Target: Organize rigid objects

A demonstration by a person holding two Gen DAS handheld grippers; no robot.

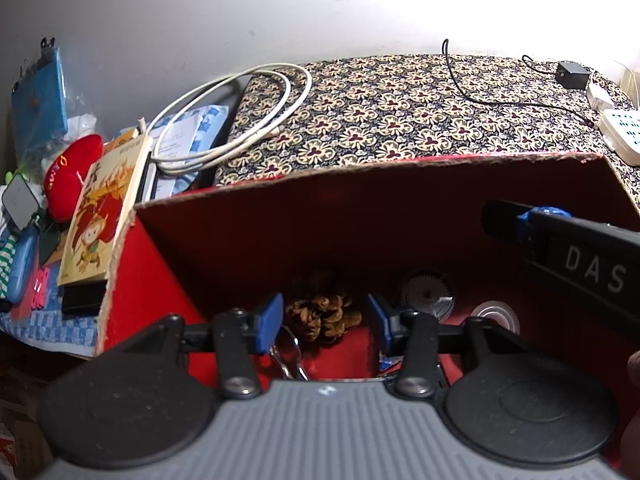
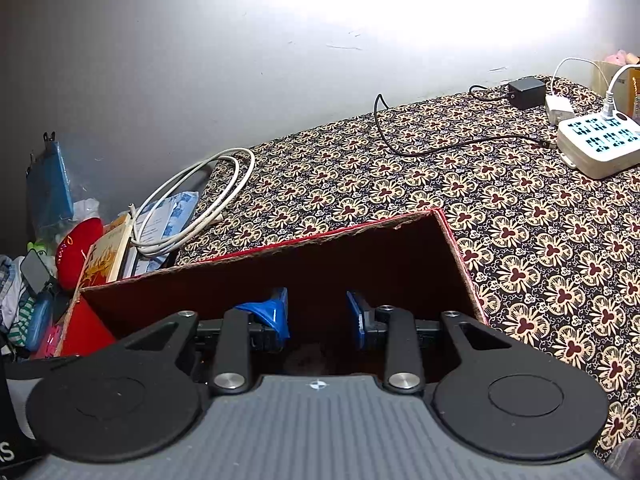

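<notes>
Currently, the placing step is in hand: both grippers are hovering over the red box [image 1: 160, 264] sitting on the patterned tabletop [image 1: 400, 112].

At lower centre of the left wrist view, the left gripper [image 1: 326, 322] is standing released, its jaws apart with nothing pressed between them. The pine cone [image 1: 324, 312] is lying on the box floor directly beyond the gap, apart from both pads. Its long axis is running roughly left to right across the frame; which end is the tip cannot be told. To its right, a metal gear piece [image 1: 428, 294] and a round clear disc [image 1: 494, 314] are resting on the same floor.

At right of that view, the right gripper [image 1: 520, 224] is reaching over the box; in its own view its jaws are standing apart and empty.

Judged next move: lifting the left gripper clear of the box wall, then seeking another rigid item.
</notes>
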